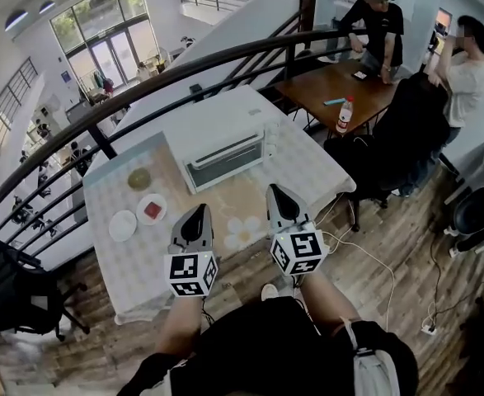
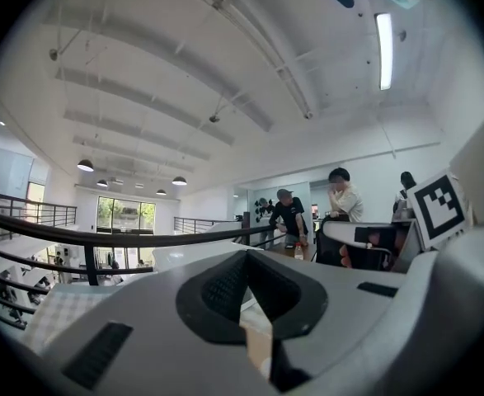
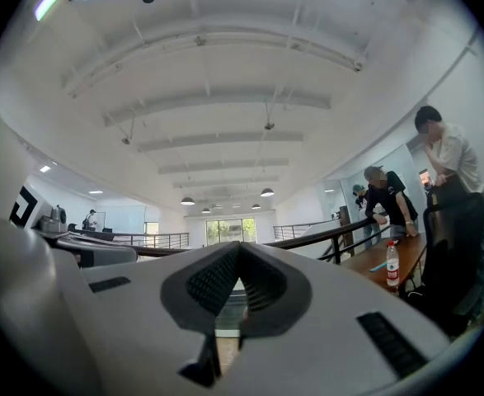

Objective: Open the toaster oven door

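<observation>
**Door still shut; both claws closed and short of the oven**

Nothing of the task is done yet, as far as the views show. In the head view the toaster oven [image 1: 217,151] sits on the far middle of the checked table [image 1: 134,262], and its door [image 1: 225,165] stands upright and flush against the front, facing the person.

Left of the oven and a little nearer the person lie a small bowl [image 1: 139,178], a plate with something red on it [image 1: 152,209] and an empty saucer [image 1: 123,225], all well clear of the door's swing.

The left gripper [image 1: 196,213] hangs in front of the oven's left half, apart from it. In its own view the jaws are pressed together with nothing between them [image 2: 243,262].

The right gripper [image 1: 274,192] hangs in front of the oven's right end, somewhat closer to the door but not touching it. Its jaws also meet at the tips and hold nothing [image 3: 237,254].

Just right of the oven stands a clear jar [image 1: 270,139], close to the oven's side wall. Further right, on a separate brown table, stands a bottle [image 1: 343,115], with people beside it; none of that bears on the job.

The whole task remains. One claw has to part its jaws, reach the door's upper edge where the handle should be, close on it, and swing the door down toward the person. The handle is too small to make out clearly here.
</observation>
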